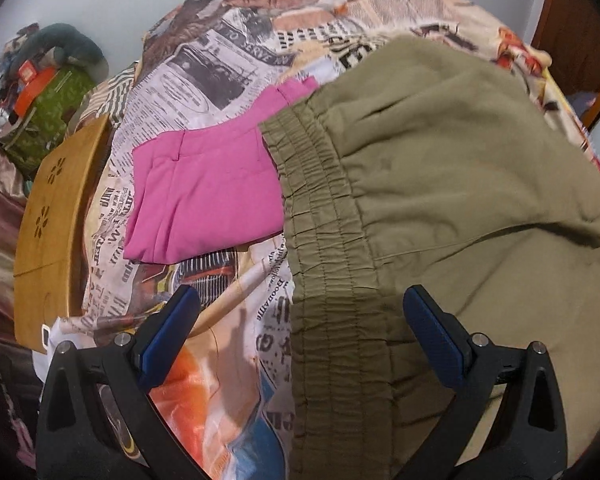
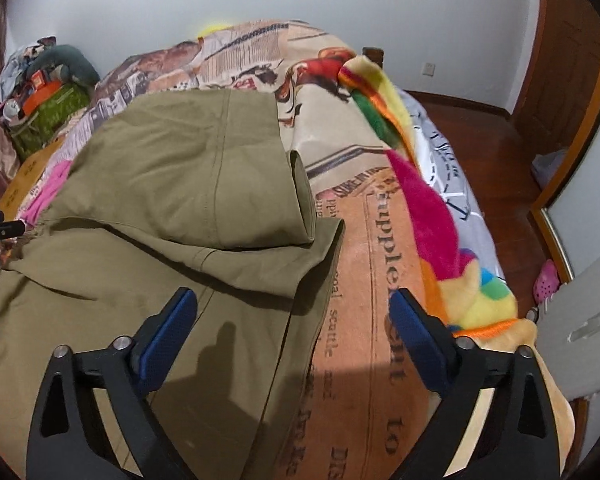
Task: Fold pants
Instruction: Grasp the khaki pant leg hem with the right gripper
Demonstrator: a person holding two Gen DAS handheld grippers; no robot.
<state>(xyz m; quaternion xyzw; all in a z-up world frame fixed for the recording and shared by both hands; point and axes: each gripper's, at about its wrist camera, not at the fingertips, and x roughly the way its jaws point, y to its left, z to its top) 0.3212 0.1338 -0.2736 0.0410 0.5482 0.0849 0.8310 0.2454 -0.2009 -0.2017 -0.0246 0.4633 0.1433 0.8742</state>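
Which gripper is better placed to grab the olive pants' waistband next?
Left. The left gripper is open with the elastic waistband of the olive pants between its fingers; the right gripper sits at the leg hems.

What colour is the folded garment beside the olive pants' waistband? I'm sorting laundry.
Pink; it shows best in the left wrist view, lying on the newspaper-print bedspread.

Printed on the newspaper-pattern bedspread (image 2: 364, 240): "supple", "to", "seattle" (near right, beside the pants); "SOME" in a far headline; "Boodville" near left, upside down; remaining print illegible.
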